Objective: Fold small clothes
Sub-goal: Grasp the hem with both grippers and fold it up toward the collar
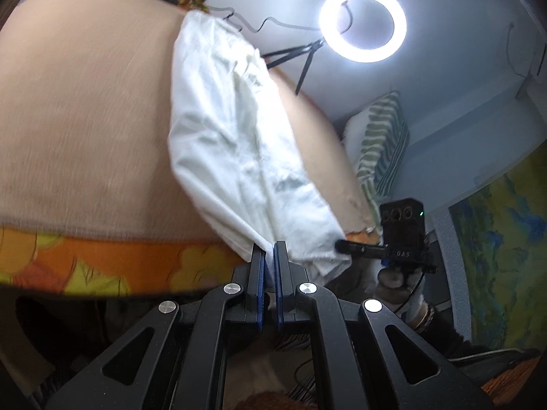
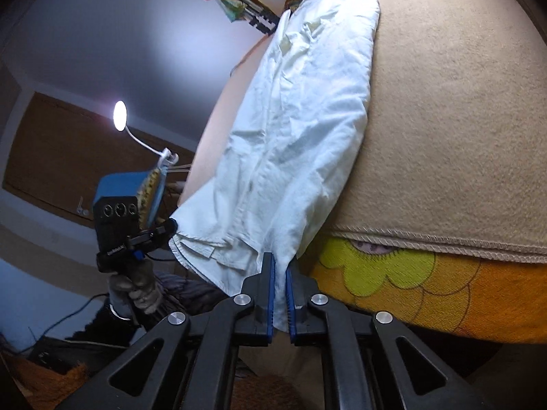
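White garment (image 1: pixel 239 143) pinched by both downward-tilted tongs (image 1: pixel 270 253) (image 2: pixel 279 266).

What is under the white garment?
The white garment lies on a beige blanket, which covers an orange flowered sheet. What lies beneath the garment's middle is covered.

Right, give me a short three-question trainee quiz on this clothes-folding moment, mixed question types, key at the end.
1. True or false: the left gripper is shut on the white garment.
2. What lies directly under the garment? A) beige blanket B) bare wooden table C) metal tray
3. Fill in: the right gripper pinches the garment's near ____.

Key: 1 true; 2 A; 3 edge. In the right wrist view the left gripper clamps the same near edge further along. A ring light shines behind.
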Demonstrator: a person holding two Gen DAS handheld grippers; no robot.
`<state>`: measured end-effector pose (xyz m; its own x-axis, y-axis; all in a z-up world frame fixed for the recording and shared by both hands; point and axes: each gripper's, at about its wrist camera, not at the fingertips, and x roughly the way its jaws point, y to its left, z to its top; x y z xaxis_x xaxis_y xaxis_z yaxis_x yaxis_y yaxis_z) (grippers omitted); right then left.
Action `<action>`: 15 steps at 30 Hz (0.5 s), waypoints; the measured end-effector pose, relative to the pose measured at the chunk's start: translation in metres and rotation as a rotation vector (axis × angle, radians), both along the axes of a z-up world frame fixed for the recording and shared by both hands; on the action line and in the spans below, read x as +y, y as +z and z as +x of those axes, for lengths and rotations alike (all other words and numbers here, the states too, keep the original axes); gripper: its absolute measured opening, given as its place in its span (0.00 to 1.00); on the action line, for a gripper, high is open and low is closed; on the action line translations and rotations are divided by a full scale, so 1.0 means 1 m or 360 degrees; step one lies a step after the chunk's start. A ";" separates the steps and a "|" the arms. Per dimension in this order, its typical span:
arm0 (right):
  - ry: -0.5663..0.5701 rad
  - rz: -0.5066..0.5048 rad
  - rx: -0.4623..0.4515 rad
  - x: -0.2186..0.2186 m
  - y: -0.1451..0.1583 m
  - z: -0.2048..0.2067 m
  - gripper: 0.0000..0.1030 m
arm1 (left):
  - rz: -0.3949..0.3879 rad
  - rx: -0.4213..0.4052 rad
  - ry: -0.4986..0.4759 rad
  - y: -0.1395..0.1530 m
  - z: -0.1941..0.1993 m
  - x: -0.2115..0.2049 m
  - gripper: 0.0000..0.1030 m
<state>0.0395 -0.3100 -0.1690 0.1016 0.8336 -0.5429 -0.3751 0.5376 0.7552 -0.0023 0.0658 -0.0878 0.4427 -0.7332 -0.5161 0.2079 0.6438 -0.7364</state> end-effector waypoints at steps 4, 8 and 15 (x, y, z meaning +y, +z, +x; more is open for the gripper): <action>-0.0084 0.0129 0.0003 -0.009 0.015 0.009 0.04 | -0.0018 -0.0075 0.0017 0.014 0.012 0.002 0.03; -0.0156 0.0202 -0.0031 -0.010 0.032 0.024 0.04 | -0.0013 -0.0146 0.0038 0.027 0.031 -0.001 0.03; -0.0311 0.0160 -0.0047 0.005 0.053 0.075 0.04 | 0.0025 -0.0176 0.0121 0.036 0.085 0.007 0.03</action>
<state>0.1149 -0.3053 -0.1158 0.2815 0.8461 -0.4526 -0.2939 0.5250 0.7987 0.0824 0.0732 -0.0517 0.5515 -0.6876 -0.4723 0.2372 0.6721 -0.7015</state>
